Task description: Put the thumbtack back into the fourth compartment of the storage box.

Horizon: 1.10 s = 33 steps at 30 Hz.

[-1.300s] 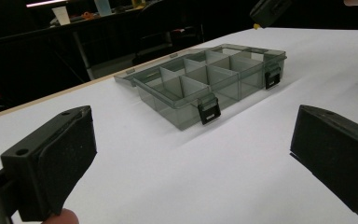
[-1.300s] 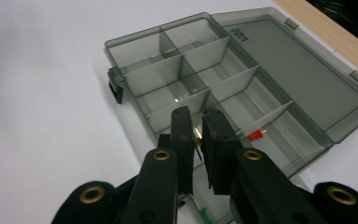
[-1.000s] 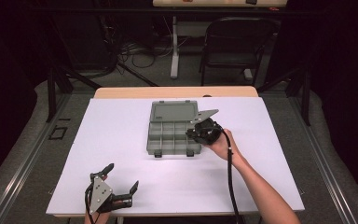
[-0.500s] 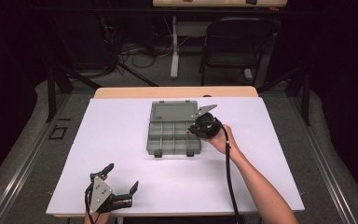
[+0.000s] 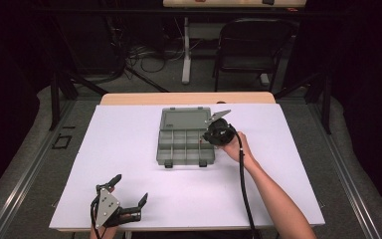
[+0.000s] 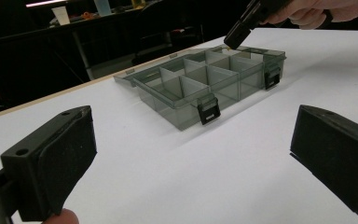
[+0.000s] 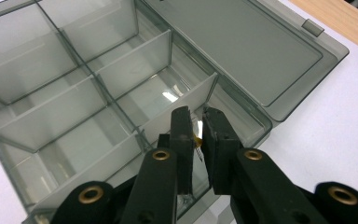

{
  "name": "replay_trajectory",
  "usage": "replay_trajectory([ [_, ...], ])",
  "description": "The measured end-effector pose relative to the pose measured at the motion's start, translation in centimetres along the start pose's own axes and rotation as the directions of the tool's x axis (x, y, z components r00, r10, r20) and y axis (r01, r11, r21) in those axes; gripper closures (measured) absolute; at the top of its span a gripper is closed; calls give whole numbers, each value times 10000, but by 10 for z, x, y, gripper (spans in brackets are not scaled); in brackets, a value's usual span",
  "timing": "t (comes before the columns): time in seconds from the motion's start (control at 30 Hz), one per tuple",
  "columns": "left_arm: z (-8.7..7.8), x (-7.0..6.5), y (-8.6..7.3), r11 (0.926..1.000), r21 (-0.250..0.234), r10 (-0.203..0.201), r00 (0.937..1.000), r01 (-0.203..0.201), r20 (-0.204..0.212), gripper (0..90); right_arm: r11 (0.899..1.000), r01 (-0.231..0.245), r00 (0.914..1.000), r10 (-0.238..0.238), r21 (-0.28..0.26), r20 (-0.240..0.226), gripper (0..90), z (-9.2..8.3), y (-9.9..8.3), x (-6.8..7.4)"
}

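White counter [image 5: 129,149] w/ open smoky-grey clear plastic compartment box [image 5: 185,144]; right hand-held gripper [image 7: 197,135] nearly closed, pinching tiny yellowish bit over it; left hand-held gripper [image 6: 191,154] wide open, empty.

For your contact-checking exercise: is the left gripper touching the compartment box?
Apart. The high view shows the left gripper near the table's front edge, with bare white surface between it and the compartment box.
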<state>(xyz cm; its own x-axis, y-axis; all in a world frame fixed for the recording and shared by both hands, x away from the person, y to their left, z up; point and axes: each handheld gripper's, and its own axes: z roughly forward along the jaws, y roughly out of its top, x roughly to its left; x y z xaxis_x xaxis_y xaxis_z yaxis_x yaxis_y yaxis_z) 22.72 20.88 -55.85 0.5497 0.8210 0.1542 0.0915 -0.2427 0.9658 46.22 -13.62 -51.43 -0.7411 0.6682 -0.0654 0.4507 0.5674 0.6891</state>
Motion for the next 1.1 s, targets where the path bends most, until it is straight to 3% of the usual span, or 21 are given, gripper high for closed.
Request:
replay_trajectory([
  [0.27,1,1,0,10000,3,2,10000,-2,-7,0,9995,-296,9995,294,-147,-110,595,1,0,-3],
  [0.63,1,0,0,10000,20,-11,10000,11,24,0,9981,-445,9965,414,-419,-720,208,-18,-4,-3],
  [0.8,1,0,0,10000,29,1,10000,-1,19,0,9980,-256,9948,197,-578,-999,133,-30,-10,6],
  [1.1,1,-1,0,10000,6,-25,10000,25,-36,0,9954,-24,9939,-82,-960,-1101,73,-50,-20,20],
])
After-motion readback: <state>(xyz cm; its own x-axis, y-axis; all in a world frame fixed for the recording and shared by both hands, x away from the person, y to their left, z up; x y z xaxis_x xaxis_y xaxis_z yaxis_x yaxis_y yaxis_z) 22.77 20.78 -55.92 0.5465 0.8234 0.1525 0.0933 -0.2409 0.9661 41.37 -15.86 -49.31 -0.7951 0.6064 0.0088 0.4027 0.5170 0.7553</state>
